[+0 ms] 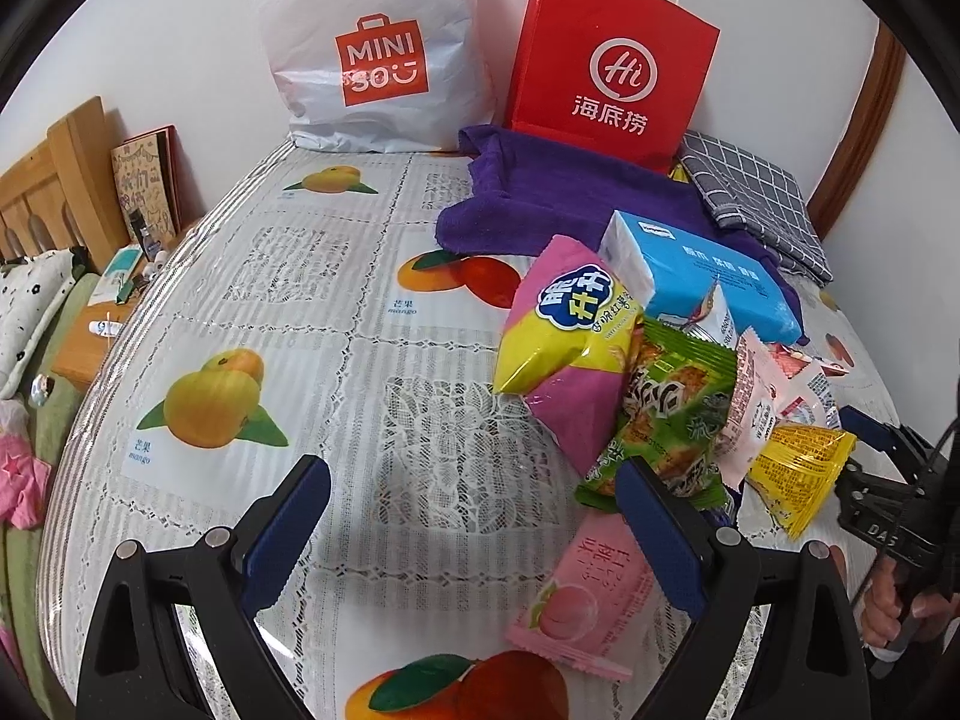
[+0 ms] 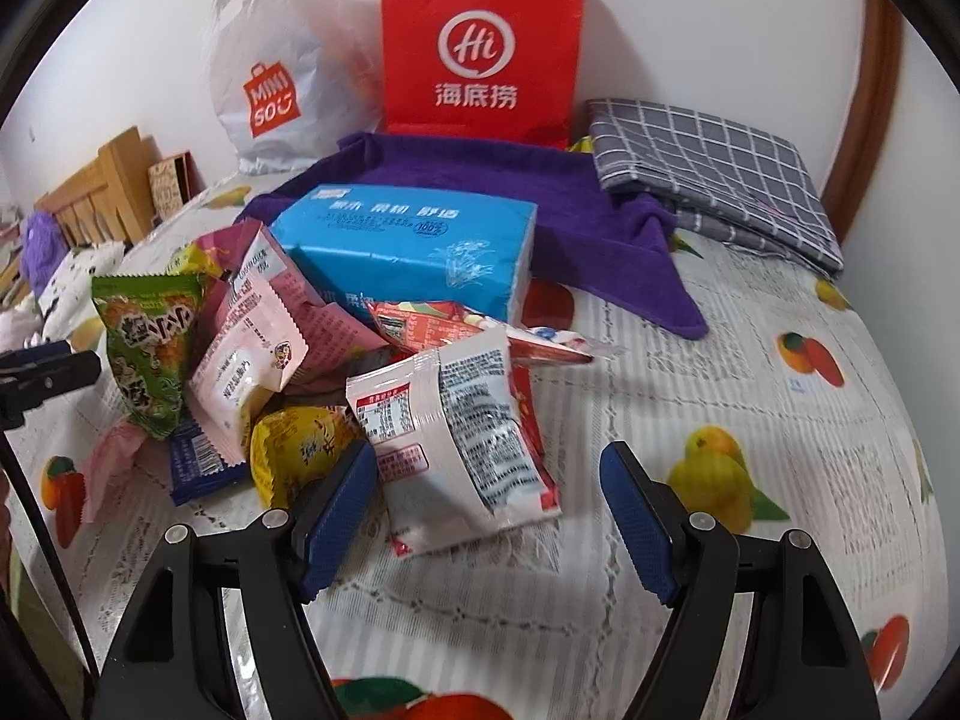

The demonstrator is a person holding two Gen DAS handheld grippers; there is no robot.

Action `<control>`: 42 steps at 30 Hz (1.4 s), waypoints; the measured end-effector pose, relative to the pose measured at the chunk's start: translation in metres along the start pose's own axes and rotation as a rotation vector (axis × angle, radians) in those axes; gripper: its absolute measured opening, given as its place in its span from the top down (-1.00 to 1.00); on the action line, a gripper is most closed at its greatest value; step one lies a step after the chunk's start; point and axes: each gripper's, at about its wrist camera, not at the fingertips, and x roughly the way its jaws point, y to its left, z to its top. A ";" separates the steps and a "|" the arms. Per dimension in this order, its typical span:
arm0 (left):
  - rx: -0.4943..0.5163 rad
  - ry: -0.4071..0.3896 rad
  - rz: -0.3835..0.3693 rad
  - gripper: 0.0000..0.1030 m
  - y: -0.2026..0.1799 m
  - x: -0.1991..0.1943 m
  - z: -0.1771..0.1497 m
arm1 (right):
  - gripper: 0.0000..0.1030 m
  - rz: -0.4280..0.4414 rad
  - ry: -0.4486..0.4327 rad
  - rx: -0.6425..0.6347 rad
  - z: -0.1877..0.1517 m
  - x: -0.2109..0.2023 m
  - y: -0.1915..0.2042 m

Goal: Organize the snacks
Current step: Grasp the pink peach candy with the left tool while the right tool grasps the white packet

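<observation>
**Trainee:** Where did the snacks lie, and how did my tools stand?

**Instructor:** The snacks sat in one loose heap on the table [image 2: 750,360], near its right edge, in front of the blue tissue pack [image 2: 408,246] and the purple towel [image 2: 600,228]. A red paper bag [image 2: 480,48] and a white plastic bag [image 2: 270,78] stood along the back edge against the wall. You held your right gripper [image 2: 489,504] with its jaws apart around the near end of the white packet [image 2: 456,432]; its pads pressed on nothing. You held your left gripper [image 1: 474,531] with its jaws apart too, nothing clamped. Its right pad hung over the green packet [image 1: 672,414] and the pink peach packet [image 1: 588,594], and only tablecloth showed between the pads.

**Trainee:** How should I have taken the white packet well?

**Instructor:** In my judgement, you should have centred the pads on its flat faces, not its crimped seal, and closed gently, since a soft pouch probably slips or crushes. You should have lifted straight up, so that the yellow packet [image 2: 300,450] touching it stayed put.
</observation>
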 end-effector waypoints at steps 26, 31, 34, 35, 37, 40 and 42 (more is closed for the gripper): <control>0.137 0.084 -0.133 -0.85 -0.034 0.017 -0.030 | 0.19 0.066 0.038 0.087 -0.041 -0.022 -0.026; 0.179 0.071 -0.100 -0.85 -0.042 0.019 -0.036 | -0.14 0.032 0.035 0.043 -0.050 -0.022 -0.023; 0.206 0.055 -0.085 -0.66 -0.047 0.018 -0.038 | -0.14 0.020 0.052 0.067 -0.052 -0.013 -0.025; 0.226 0.048 -0.072 -0.60 -0.048 0.017 -0.040 | -0.15 0.011 0.047 0.072 -0.052 -0.011 -0.026; 0.264 0.039 -0.033 -0.37 -0.050 0.015 -0.043 | -0.19 -0.009 0.030 0.067 -0.053 -0.011 -0.024; 0.275 0.025 -0.020 0.06 -0.047 0.011 -0.044 | -0.19 -0.036 0.010 0.070 -0.052 -0.010 -0.023; 0.254 0.024 -0.033 0.16 -0.041 0.008 -0.043 | -0.13 -0.037 0.007 0.091 -0.053 -0.011 -0.025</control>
